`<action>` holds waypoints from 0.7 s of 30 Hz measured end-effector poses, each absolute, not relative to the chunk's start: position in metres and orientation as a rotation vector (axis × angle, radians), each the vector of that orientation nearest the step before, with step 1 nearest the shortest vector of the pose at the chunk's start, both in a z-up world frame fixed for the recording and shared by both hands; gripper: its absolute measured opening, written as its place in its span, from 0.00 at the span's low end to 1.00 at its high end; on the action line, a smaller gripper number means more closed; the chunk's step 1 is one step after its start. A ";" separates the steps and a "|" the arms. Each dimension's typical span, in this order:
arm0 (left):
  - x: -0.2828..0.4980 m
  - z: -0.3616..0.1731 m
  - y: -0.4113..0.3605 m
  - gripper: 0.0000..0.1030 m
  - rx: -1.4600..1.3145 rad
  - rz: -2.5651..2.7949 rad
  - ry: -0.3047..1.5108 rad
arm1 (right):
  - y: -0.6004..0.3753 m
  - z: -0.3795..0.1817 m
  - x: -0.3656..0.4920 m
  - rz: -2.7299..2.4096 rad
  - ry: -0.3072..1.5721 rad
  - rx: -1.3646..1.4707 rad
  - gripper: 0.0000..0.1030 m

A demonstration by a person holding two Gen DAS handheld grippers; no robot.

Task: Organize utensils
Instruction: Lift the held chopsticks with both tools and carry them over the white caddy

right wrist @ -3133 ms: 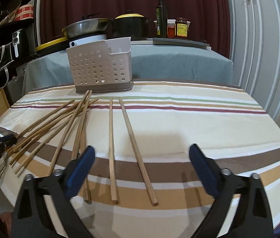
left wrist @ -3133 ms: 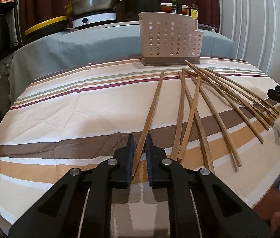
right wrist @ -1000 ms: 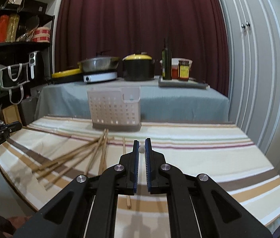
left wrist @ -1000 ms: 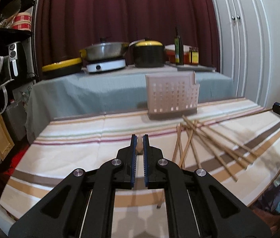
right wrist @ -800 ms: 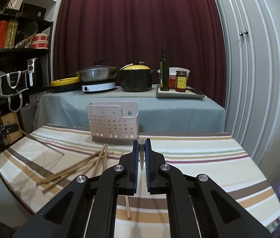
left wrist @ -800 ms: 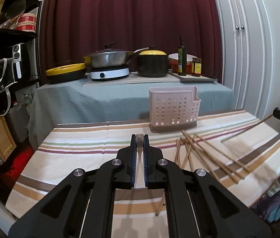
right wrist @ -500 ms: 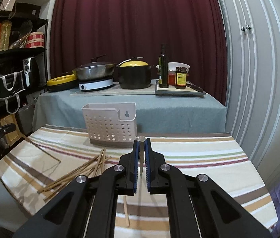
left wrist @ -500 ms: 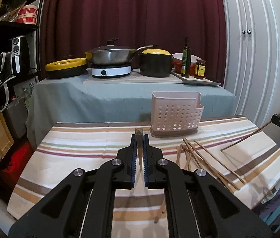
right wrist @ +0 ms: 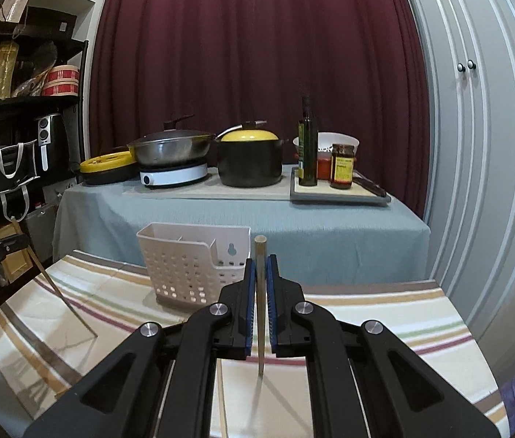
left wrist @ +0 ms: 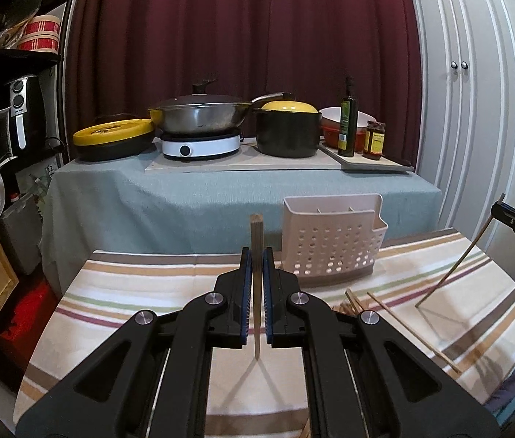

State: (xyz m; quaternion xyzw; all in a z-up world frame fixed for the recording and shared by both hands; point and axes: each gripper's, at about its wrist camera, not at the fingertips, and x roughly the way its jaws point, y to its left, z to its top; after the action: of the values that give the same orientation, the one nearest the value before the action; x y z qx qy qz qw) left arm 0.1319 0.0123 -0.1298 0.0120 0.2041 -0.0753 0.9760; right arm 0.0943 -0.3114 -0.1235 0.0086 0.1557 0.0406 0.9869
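My left gripper point(left wrist: 256, 255) is shut on a wooden chopstick point(left wrist: 256, 233) that stands upright between its pads, tip hanging over the striped tablecloth point(left wrist: 129, 292). My right gripper point(right wrist: 261, 262) is likewise shut on a second chopstick point(right wrist: 260, 252), also held upright. A white perforated utensil basket point(left wrist: 330, 244) stands at the table's far edge, just right of my left gripper; in the right wrist view the basket point(right wrist: 191, 262) sits left of the gripper. Several loose chopsticks point(left wrist: 411, 323) lie on the cloth. Each gripper appears at the edge of the other's view, its chopstick slanting down.
Behind the table a grey-covered counter point(left wrist: 221, 189) carries a wok on a hob point(left wrist: 199, 120), a black pot with yellow lid point(left wrist: 286, 127), a bottle point(left wrist: 348, 124) and jars. A dark shelf unit point(left wrist: 2, 109) stands left, white cupboard doors point(left wrist: 469, 109) right.
Both grippers have lifted away from the table with a chopstick each and tilted up, so the chopsticks now stand upright. The right gripper was open 3.1 s ago.
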 end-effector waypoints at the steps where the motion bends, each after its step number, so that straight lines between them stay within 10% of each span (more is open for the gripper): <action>1: 0.136 -0.129 0.012 0.06 0.015 -0.152 0.410 | -0.311 -0.123 0.097 0.082 0.310 0.022 0.07; 21: 0.180 -0.010 -0.030 0.06 -0.004 -0.296 0.157 | -0.297 -0.019 0.143 0.184 0.066 0.046 0.07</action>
State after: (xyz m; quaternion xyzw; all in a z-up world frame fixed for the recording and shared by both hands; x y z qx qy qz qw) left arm 0.1801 -0.0299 -0.0102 -0.0022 0.0783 -0.1472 0.9860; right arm 0.1427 -0.2974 -0.0189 0.0230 0.0331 0.0916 0.9950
